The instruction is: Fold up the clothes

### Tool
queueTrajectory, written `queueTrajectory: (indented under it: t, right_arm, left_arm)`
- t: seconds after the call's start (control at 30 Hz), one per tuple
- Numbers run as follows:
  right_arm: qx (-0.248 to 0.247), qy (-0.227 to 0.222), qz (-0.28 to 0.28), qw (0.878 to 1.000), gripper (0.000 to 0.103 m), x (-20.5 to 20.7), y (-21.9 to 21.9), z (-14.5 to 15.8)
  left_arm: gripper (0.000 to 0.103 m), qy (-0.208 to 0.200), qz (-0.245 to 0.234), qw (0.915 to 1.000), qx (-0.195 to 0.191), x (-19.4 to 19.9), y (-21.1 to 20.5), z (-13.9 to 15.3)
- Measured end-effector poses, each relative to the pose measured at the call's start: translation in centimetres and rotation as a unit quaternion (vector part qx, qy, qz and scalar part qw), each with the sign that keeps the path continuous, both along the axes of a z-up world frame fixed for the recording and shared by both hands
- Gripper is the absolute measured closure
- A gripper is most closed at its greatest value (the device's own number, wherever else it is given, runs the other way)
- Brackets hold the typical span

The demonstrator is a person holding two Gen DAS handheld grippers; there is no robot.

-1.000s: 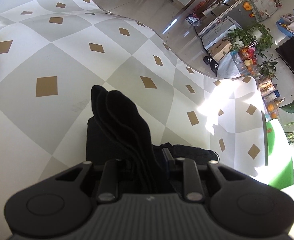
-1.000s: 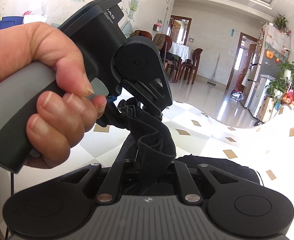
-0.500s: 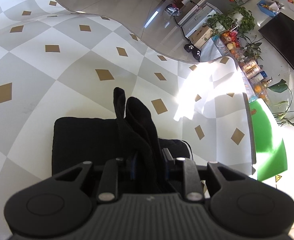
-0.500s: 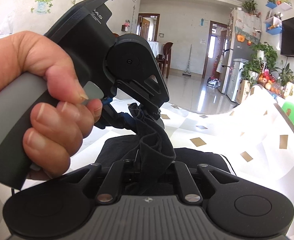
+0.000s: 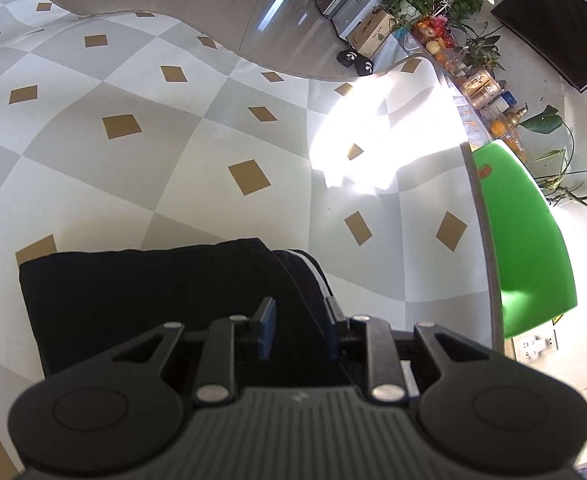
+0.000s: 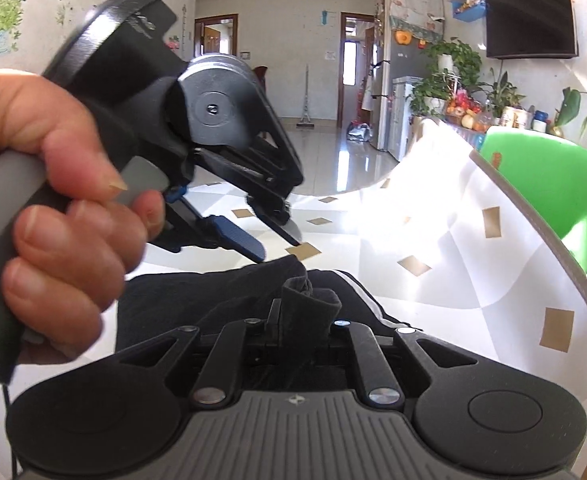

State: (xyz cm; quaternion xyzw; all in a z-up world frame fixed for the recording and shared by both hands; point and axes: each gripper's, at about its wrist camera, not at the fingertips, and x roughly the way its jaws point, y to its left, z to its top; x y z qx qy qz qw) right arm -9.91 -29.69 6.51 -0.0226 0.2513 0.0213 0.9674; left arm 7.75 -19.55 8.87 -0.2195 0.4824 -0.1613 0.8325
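Note:
A black garment (image 5: 133,292) with white side stripes lies folded flat on the chequered table cloth (image 5: 133,180). My left gripper (image 5: 299,314) hovers over its right end. Its blue pads (image 5: 267,328) stand a little apart with nothing between them. The right wrist view shows the same left gripper (image 6: 277,240) in a person's hand (image 6: 53,200), its jaws empty just above the garment (image 6: 197,296). My right gripper (image 6: 303,316) is shut on a bunched fold of the black cloth, lifted slightly off the pile.
The table's curved edge (image 5: 481,240) runs along the right, with a green chair (image 5: 525,240) right beyond it. A bright sun patch (image 5: 373,152) lies on the cloth. Potted plants, bottles and a dark screen stand far off by the wall.
The bunch of black cloth that stood up in my left jaws is out of them and lies flat. Both grippers have moved right along the table. The right one still grips its fold.

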Motion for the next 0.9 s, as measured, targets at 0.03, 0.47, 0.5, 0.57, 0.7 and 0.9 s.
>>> queueTrajectory:
  t: [0.03,0.47,0.5,0.57,0.7,0.9]
  right_arm:
    - [0.004,0.013,-0.015,1.0,0.093,0.4,-0.6,-0.3]
    - [0.101,0.101,-0.187,0.972,0.071,2.2,-7.3,-2.0]
    - [0.101,0.098,-0.186,0.972,0.07,2.1,-7.3,-1.9]
    - [0.098,0.099,-0.181,0.974,0.068,2.6,-7.3,-2.1]
    - [0.111,0.109,-0.168,0.973,0.068,5.7,-7.3,-3.3]
    - [0.092,0.129,-0.14,0.977,0.062,7.1,-6.3,-4.9]
  left_arm:
    - [0.081,0.004,0.002,1.0,0.001,0.0,0.0,-0.3]
    - [0.07,0.028,0.01,0.9994,0.019,-2.3,1.7,-4.0]
    - [0.066,0.027,0.01,0.9994,0.018,-2.5,1.8,-4.1]
    - [0.062,0.028,0.008,0.9993,0.022,-2.9,1.7,-4.4]
    - [0.061,0.042,0.009,0.9986,0.032,-3.2,1.7,-5.7]
    - [0.052,0.057,0.014,0.9973,0.044,-3.2,2.1,-7.5]
